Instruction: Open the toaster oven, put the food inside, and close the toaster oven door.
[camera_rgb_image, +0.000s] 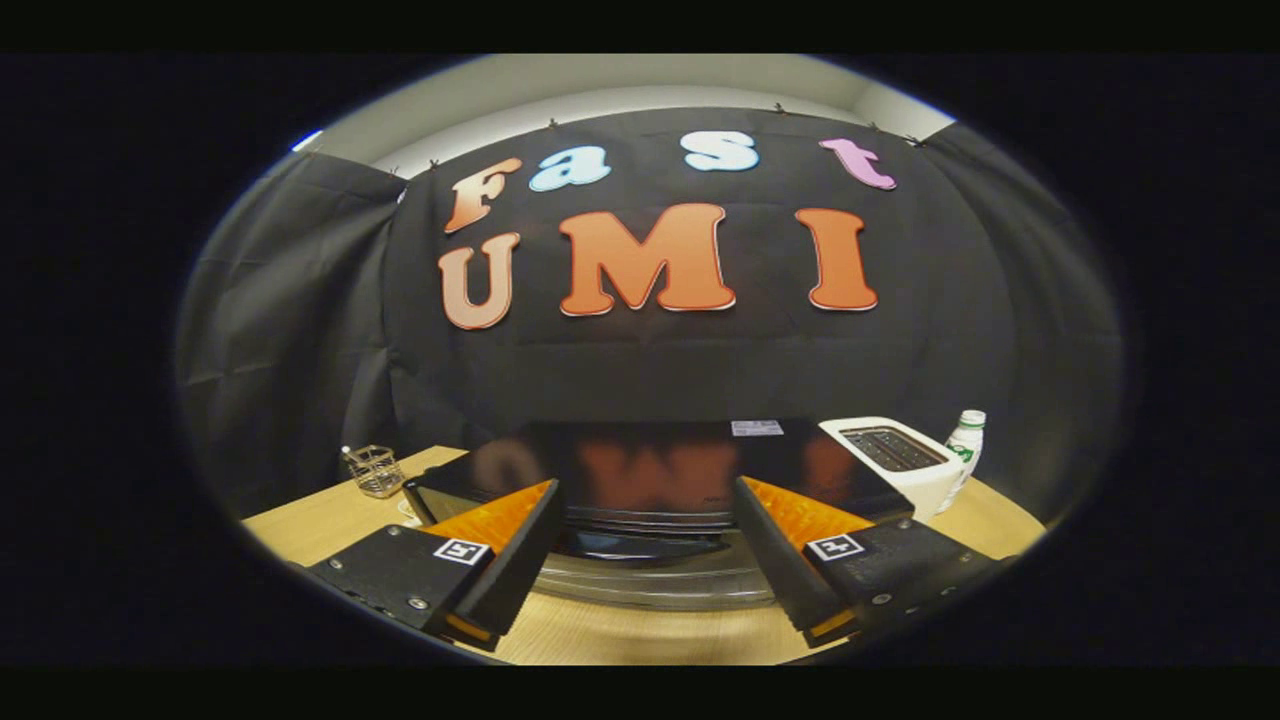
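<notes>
I'm looking at a staged booth, not a real kitchen. Black cloth (700, 370) hangs as a backdrop, clipped along its top edge, with a plain pale wall (640, 85) above it. Kitchen props sit on a wooden table (320, 520): a black toaster oven (650, 470) dead ahead, a white toaster (895, 460) and a bottle (965, 440) to its right, a small wire basket (375, 470) to its left.

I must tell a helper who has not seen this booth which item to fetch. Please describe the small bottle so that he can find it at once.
Start at the black toaster oven on the wooden table, ahead of the open gripper. Beside it stands a white slot toaster, and the bottle is just past that. It is the one upright thing, white with a green label.
</notes>
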